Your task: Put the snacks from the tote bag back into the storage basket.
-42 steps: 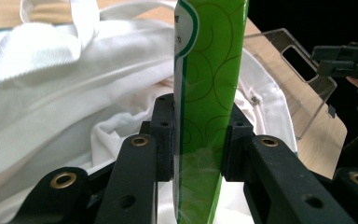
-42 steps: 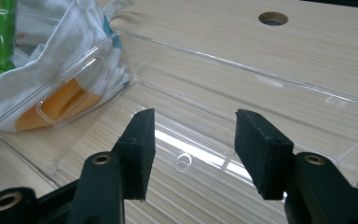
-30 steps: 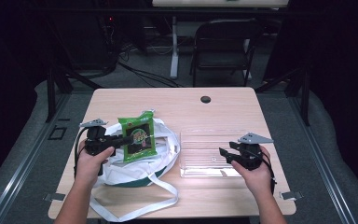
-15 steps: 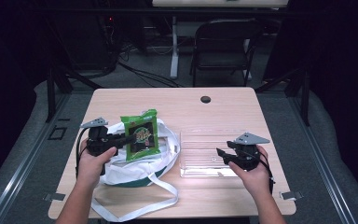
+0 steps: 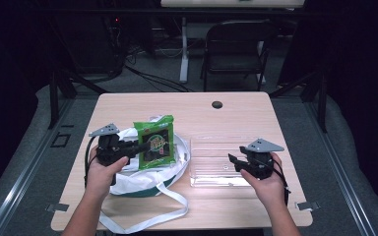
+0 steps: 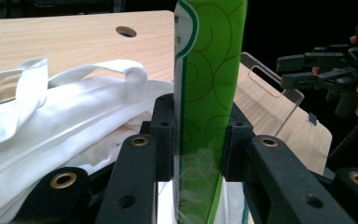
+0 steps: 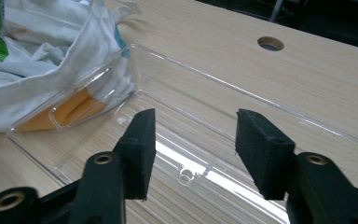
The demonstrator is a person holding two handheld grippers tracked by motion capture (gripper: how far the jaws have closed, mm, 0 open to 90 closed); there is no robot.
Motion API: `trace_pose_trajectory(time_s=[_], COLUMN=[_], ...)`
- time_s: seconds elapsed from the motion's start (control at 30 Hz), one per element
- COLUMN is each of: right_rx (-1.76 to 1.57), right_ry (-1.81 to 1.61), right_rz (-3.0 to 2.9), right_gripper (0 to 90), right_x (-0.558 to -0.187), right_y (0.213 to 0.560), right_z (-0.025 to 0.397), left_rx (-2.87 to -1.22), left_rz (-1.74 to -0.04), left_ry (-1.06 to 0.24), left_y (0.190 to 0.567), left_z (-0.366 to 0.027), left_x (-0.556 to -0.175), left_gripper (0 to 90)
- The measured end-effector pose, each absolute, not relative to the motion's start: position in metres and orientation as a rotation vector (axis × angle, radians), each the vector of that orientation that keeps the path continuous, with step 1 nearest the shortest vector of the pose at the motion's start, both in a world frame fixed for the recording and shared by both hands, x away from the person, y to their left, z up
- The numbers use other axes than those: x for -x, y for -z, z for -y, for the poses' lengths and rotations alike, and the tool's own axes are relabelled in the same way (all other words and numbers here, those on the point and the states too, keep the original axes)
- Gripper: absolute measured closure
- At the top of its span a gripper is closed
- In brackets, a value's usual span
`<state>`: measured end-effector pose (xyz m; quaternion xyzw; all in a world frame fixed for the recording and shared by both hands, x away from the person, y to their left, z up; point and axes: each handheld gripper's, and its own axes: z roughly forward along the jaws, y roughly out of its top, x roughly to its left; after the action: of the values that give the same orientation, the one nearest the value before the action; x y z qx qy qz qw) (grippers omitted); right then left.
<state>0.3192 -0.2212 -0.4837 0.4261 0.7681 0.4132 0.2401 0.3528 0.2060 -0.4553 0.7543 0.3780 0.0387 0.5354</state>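
Green packet [image 5: 153, 142], bottom hidden, clamped in left tool [image 5: 139, 146]; right tool [image 5: 235, 162] wide open.

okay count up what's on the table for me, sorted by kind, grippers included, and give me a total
Grippers: 2, left gripper shut on the packet, right gripper open
Green snack packet: 1
White tote bag: 1
Clear plastic tray: 1
Total: 5

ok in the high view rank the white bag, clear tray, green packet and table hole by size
1. white bag
2. clear tray, close to the bag, so this order is unsure
3. green packet
4. table hole
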Motion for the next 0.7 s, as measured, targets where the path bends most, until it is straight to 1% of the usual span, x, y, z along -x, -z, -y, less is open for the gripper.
trace_pose_trajectory(time_s=[0.03,0.1,0.2,0.33,0.6,0.7], right_rx=[-1.170,-1.179,-1.163,-1.130,-1.024,-1.002], right_ry=[-1.144,-1.165,-1.191,-1.142,-1.146,-1.148], right_rz=[-2.109,-2.121,-2.126,-2.198,-2.320,-2.337], right_gripper=[52.2,53.6,55.4,56.3,54.4,52.2], right_x=[-0.320,-0.321,-0.322,-0.325,-0.334,-0.336], right_y=[0.483,0.483,0.483,0.480,0.463,0.458], right_z=[0.221,0.220,0.219,0.216,0.210,0.206], left_rx=[-1.797,-1.795,-1.795,-1.797,-1.797,-1.793], left_rz=[-0.890,-0.881,-0.866,-0.840,-0.828,-0.821], left_ry=[-0.097,-0.101,-0.094,-0.097,-0.097,-0.098], left_y=[0.454,0.452,0.451,0.448,0.447,0.447], left_z=[-0.204,-0.203,-0.200,-0.196,-0.194,-0.193], left_x=[-0.352,-0.351,-0.349,-0.347,-0.346,-0.345], left_gripper=[72.1,72.1,72.1,72.1,72.1,72.1])
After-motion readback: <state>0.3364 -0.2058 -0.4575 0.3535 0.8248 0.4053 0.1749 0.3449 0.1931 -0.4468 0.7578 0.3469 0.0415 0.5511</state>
